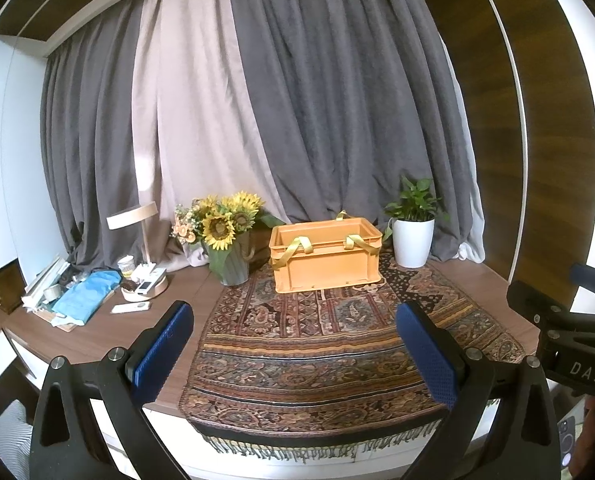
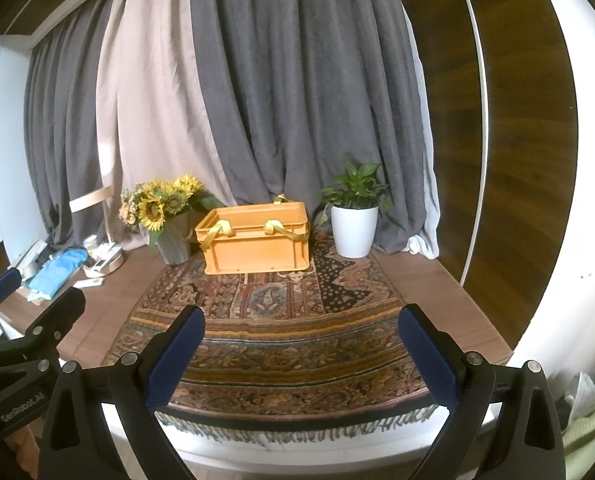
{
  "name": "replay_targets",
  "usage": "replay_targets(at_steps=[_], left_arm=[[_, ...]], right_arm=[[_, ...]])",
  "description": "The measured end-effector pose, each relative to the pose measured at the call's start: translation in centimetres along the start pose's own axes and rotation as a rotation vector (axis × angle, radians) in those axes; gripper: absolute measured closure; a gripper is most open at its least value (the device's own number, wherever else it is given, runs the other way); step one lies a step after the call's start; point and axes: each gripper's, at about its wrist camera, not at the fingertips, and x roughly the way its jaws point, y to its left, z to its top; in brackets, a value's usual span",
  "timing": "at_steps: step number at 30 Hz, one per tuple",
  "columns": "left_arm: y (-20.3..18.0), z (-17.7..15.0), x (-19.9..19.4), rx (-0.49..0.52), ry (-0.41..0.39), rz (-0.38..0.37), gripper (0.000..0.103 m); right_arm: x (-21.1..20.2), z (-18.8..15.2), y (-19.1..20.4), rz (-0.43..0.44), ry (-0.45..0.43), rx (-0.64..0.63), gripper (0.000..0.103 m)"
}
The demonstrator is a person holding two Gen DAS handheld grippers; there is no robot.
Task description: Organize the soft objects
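Two grippers: both held level over the near edge of the table, side by side, fingers pointing toward the far curtain.
Left gripper (image 1: 295, 344): jaws spread wide, blue pads (image 1: 163, 350) facing each other, nothing between them.
Right gripper (image 2: 301, 350): jaws likewise wide apart and bare; its black body shows at the right edge of the left wrist view.
Orange crate (image 1: 324, 254): one, straight ahead of both grippers and well beyond the fingertips, standing upright on the far part of the rug; nothing in it can be seen from this angle.
Yellow straps (image 1: 299, 245): looped over the crate's rim, two on the near side, one tip showing at the back.
Patterned rug (image 1: 329, 344): one, fringed, under the grippers and running ahead to the crate; its near edge hangs over the table (image 1: 97, 338) edge.
Path to crate: open rug, nothing between fingers and crate.
Sunflower vase (image 1: 229, 264): one, ahead-left, just beside the crate.
Potted plant (image 1: 412, 240): one, white pot, ahead-right of the crate.
Desk lamp (image 1: 139, 236): one, far left, with small clutter and a blue cloth (image 1: 85, 294) around its base.
Pale fabric (image 2: 589, 436): bunched low at the right gripper's right, off the table; kind unclear.
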Motion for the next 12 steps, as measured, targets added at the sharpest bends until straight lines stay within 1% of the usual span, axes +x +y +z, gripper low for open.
replay_targets(at_steps=[12], left_arm=[[-0.67,0.27,0.09,0.008,-0.003,-0.007,0.000]], right_arm=[[-0.14,-0.10,-0.62,-0.006,0.000,0.005,0.005]])
